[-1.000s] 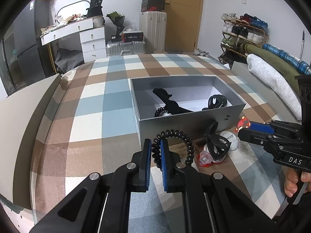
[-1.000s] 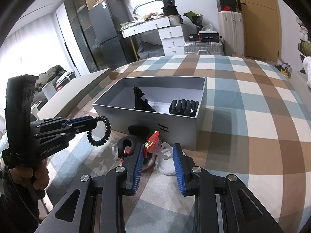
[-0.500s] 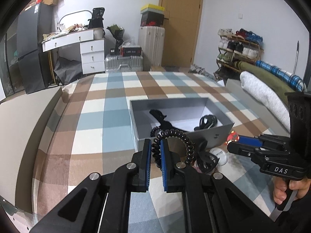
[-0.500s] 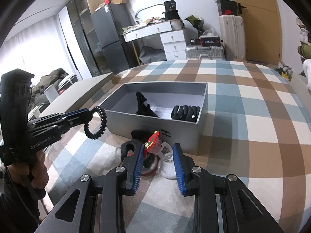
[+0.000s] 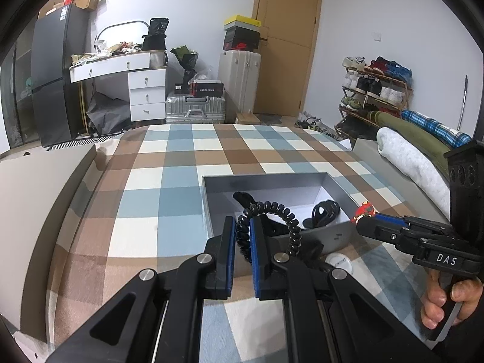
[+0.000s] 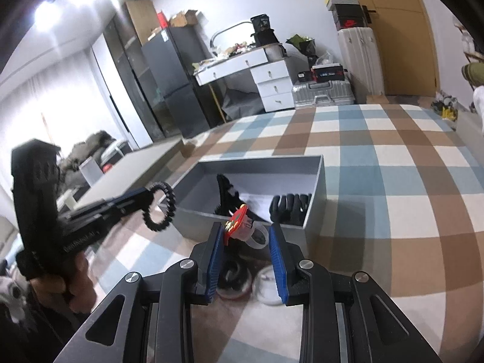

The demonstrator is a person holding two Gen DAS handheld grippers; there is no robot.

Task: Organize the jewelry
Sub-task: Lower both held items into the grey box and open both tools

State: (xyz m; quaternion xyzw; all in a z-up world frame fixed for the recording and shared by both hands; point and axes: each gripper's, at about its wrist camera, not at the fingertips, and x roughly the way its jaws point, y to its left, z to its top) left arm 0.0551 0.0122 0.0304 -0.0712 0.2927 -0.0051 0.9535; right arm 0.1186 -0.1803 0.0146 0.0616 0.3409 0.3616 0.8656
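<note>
The left gripper (image 5: pixel 242 236) is pinched tight on a black spiral hair tie (image 5: pixel 273 216), whose loop stands up from the blue pads just over the near wall of the grey box (image 5: pixel 320 178). "GenRobot.AI" is printed along that gripper's side in the right wrist view. The right gripper (image 6: pixel 245 243) is clamped across a clear ring with a red ornament (image 6: pixel 242 222), pressed between its blue pads above the things on the bed; its body reads "DAS" in the left wrist view.

Both grippers hang just short of the box, which sits open on the checked bedspread (image 5: pixel 169 199). Inside it lie two black pieces: a claw clip (image 6: pixel 225 189) and a looped accessory (image 6: pixel 290 208). In front of the box, under the right gripper, lie a dark ring-shaped item (image 6: pixel 234 275) and a white round one (image 6: pixel 267 287), both blurred.

Across the room stand two suitcases (image 5: pixel 239 81), one upright and one lying flat, and a stack of three shoeboxes (image 5: pixel 242 34).
</note>
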